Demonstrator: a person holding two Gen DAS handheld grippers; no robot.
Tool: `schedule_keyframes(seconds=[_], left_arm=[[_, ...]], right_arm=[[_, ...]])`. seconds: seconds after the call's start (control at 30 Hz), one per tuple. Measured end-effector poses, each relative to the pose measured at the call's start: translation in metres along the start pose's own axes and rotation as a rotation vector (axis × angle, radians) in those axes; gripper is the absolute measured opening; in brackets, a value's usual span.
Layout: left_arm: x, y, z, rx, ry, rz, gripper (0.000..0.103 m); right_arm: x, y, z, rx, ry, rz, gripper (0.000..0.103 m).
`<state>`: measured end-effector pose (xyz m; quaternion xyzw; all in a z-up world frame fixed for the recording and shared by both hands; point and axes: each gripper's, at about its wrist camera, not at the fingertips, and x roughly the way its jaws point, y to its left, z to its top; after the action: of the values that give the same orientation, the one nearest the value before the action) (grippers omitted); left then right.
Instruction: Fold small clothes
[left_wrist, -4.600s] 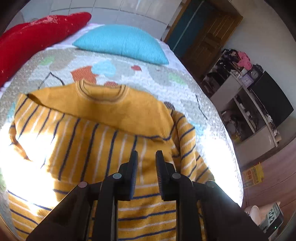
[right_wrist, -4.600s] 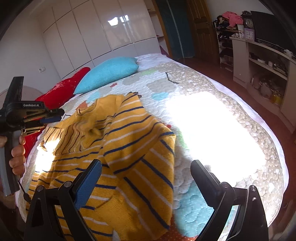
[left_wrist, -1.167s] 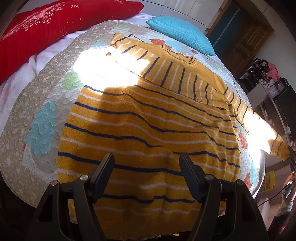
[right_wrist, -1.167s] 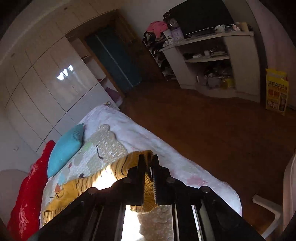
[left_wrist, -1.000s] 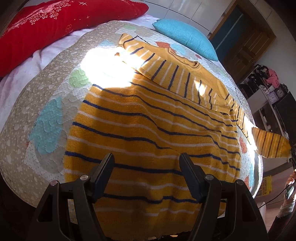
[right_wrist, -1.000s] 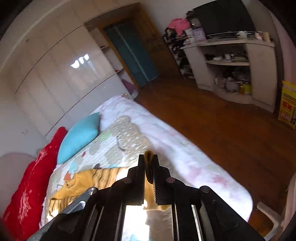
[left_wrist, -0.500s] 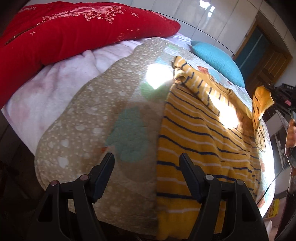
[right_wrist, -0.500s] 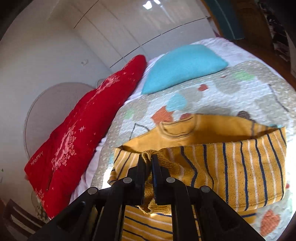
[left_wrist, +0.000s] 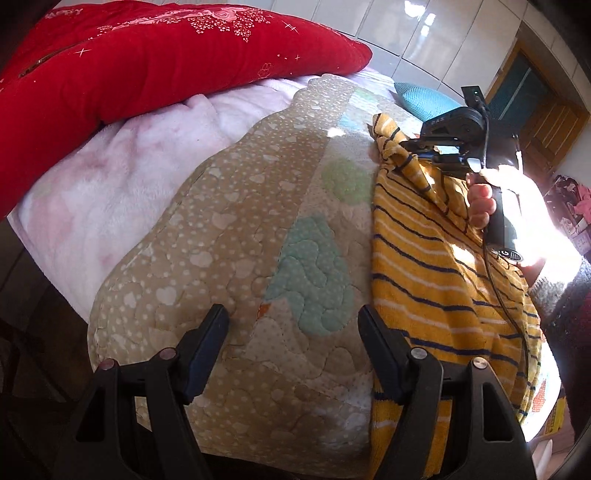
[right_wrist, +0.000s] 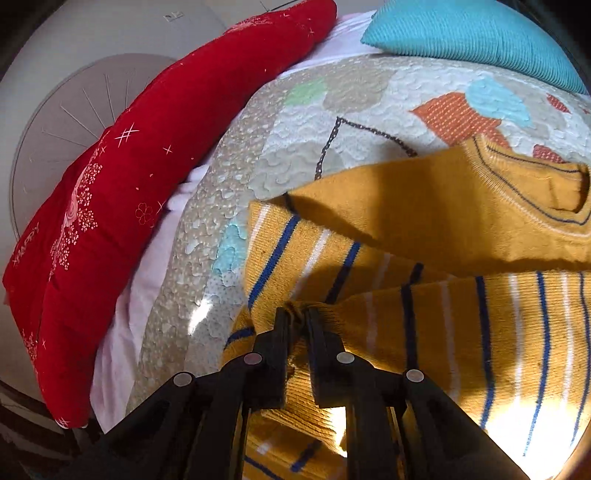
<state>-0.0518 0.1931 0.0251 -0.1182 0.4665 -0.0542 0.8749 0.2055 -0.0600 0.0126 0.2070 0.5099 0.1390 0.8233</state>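
A yellow sweater with navy and white stripes lies on the quilted bed; it also shows in the right wrist view. My right gripper is shut on the sweater's sleeve end and holds it over the sweater's left side, the sleeve folded across the body. In the left wrist view the right gripper shows above the sweater's far edge. My left gripper is open and empty over the quilt, left of the sweater's hem.
A long red pillow lies along the left side of the bed, also in the right wrist view. A teal pillow lies at the head. A pink blanket shows under the quilt. The bed edge is close below.
My right gripper carried the sleeve across the sweater to its left side. My left gripper swung left, off the hem and over bare quilt.
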Motion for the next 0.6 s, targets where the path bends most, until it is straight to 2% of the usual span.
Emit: schedule_keyframes(seconds=[0.03,0.1,0.17,0.27,0.37,0.47,0.53,0.6], left_arm=[[0.000,-0.001,-0.001,0.000,-0.001,0.002,0.073],[-0.001,-0.001,0.000,-0.003,0.002,0.005,0.073],[-0.003,-0.001,0.000,-0.013,0.006,0.001,0.073],[-0.008,-0.001,0.001,-0.028,0.008,-0.005,0.073],[-0.017,-0.005,-0.001,-0.033,-0.004,-0.022,0.073],[-0.024,-0.014,-0.004,-0.027,-0.010,-0.043,0.073],[-0.028,-0.022,-0.006,-0.018,-0.011,-0.052,0.073],[-0.029,-0.031,-0.009,-0.005,-0.011,-0.058,0.073]], right_arm=[[0.006,0.001,0.001,0.010,0.006,0.011,0.018],[0.004,0.004,0.002,0.024,0.007,0.038,0.040],[-0.011,0.012,0.001,0.009,-0.010,0.077,0.049],[-0.048,0.024,-0.009,-0.072,-0.050,0.076,0.059],[-0.089,0.016,-0.029,-0.137,-0.067,0.047,0.064],[-0.133,-0.017,-0.053,-0.143,-0.069,0.006,0.065],[-0.165,-0.046,-0.068,-0.132,-0.084,-0.053,0.066],[-0.197,-0.078,-0.082,-0.122,-0.104,-0.156,0.066]])
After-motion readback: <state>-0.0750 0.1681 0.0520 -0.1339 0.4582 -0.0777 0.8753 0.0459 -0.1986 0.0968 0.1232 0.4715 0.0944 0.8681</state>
